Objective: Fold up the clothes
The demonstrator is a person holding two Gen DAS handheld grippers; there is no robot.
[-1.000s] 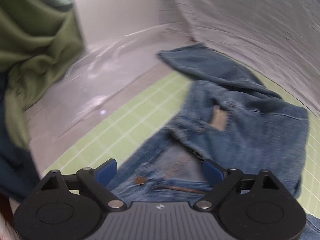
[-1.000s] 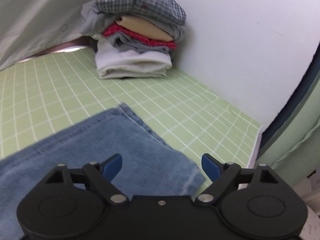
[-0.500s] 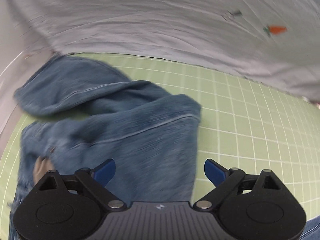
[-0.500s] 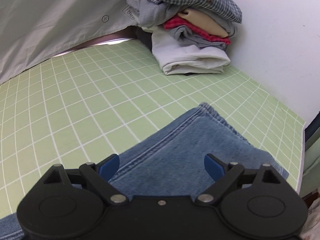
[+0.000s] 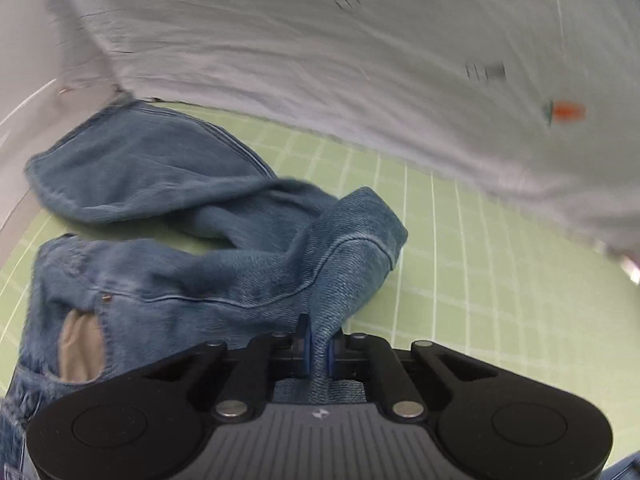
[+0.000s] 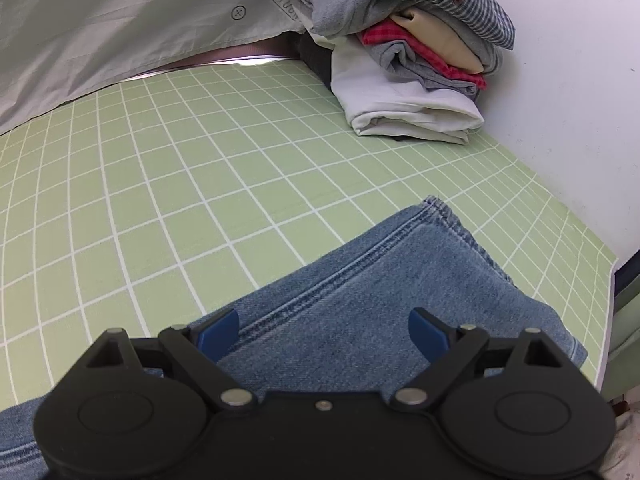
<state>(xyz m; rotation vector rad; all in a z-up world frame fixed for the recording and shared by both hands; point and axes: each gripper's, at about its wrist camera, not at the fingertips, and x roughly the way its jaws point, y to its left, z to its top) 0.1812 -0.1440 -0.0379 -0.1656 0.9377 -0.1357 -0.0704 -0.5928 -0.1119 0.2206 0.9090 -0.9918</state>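
White wall (image 6: 568, 60), grey sheet (image 5: 320, 60)

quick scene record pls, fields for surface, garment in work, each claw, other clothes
surface: green grid mat
garment in work: blue jeans, crumpled at the waist end, a leg lying flat
left claw: shut on a raised fold of the jeans
right claw: open, over the flat leg
other clothes: folded stack at the mat's far corner by the wall

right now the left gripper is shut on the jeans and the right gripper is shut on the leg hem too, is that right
Not quite. The left gripper is shut on a fold of the jeans, but the right gripper is open: in the right wrist view its blue fingers stand wide apart over the denim leg, gripping nothing.
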